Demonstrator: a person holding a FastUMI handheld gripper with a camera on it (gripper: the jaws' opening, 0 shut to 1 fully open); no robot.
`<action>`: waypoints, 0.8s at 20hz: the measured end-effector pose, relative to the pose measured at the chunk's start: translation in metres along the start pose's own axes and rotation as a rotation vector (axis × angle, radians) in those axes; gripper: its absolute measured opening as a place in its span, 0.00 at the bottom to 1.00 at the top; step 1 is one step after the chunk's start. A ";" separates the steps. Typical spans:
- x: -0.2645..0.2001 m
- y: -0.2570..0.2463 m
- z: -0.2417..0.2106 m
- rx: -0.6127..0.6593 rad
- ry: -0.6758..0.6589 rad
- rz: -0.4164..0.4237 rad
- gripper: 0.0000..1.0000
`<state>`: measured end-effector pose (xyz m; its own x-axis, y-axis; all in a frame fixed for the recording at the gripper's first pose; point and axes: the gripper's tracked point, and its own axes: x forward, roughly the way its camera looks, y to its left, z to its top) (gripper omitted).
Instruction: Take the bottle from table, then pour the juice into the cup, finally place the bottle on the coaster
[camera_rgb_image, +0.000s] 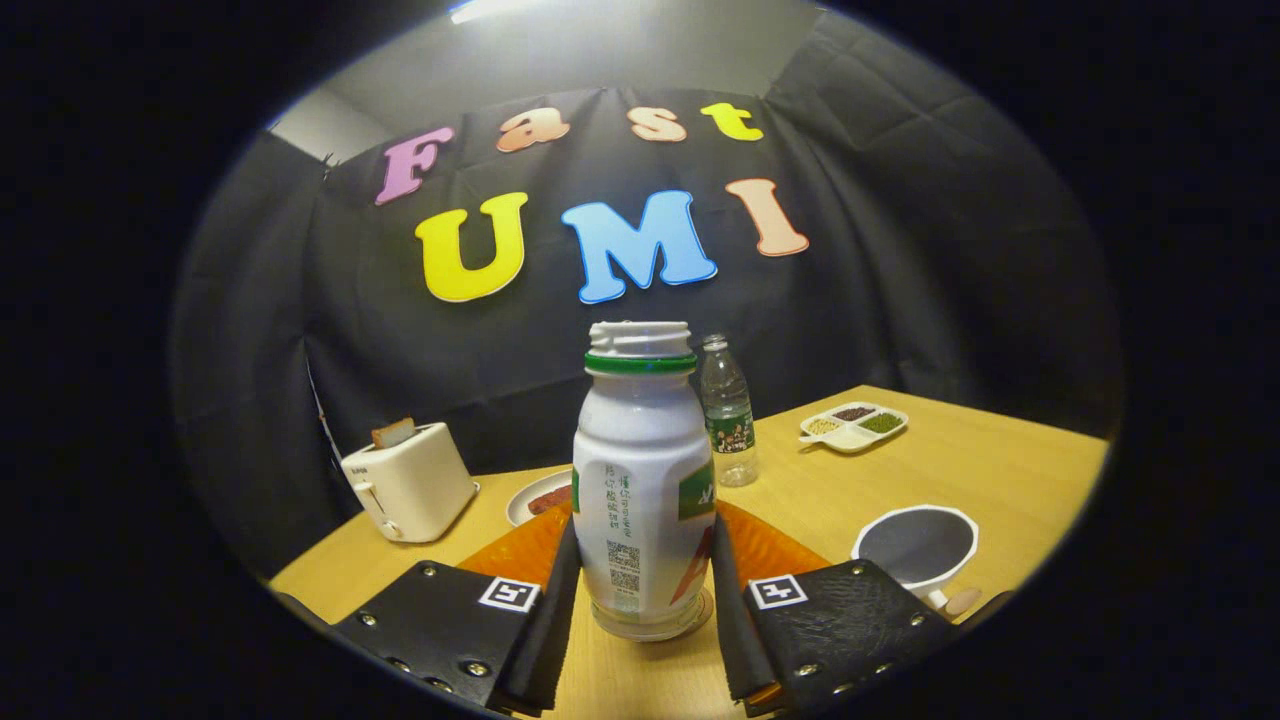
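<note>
Standing upright between the two fingers (548, 610) of the gripper (645, 615): one white juice bottle (643, 480), long axis vertical, open mouth up, green ring under the neck, base on the wooden table (1000, 470). Flanked closely on both sides low on the body by the finger pads; looked touching on each side, though real pressure could not be told. Seemed set on a small clear disc, possibly the coaster, only a thin rim seen at the base, not sure.

Lay just behind the bottle and partly under the fingers: one orange mat (770, 550). Sat to the right of the right finger, near it: one white cup (917, 548), mouth up, inside dark, with one small tan thing touching its near side, too small to name.

Showed beyond the left finger, past the mat: one white plate (535, 495) with something dark red on it, half hidden by the bottle. Stood farther left: one cream toaster (408, 482) with one slice of bread (393, 432) up out of its slot.

Stood beyond the juice bottle, a little right: one clear water bottle (728, 412), upright, capped. Lay farthest, well right: one white divided tray (853, 425) with four compartments of grains or beans, different colours.
</note>
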<state>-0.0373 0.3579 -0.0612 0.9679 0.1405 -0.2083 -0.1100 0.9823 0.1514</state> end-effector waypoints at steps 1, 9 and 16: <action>0.005 0.003 0.000 -0.053 -0.008 -0.005 0.61; 0.052 0.020 -0.052 -0.192 0.063 0.053 0.61; 0.051 0.014 -0.053 -0.146 0.044 0.054 0.62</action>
<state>-0.0017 0.3856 -0.1212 0.9493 0.1959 -0.2460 -0.1966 0.9802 0.0219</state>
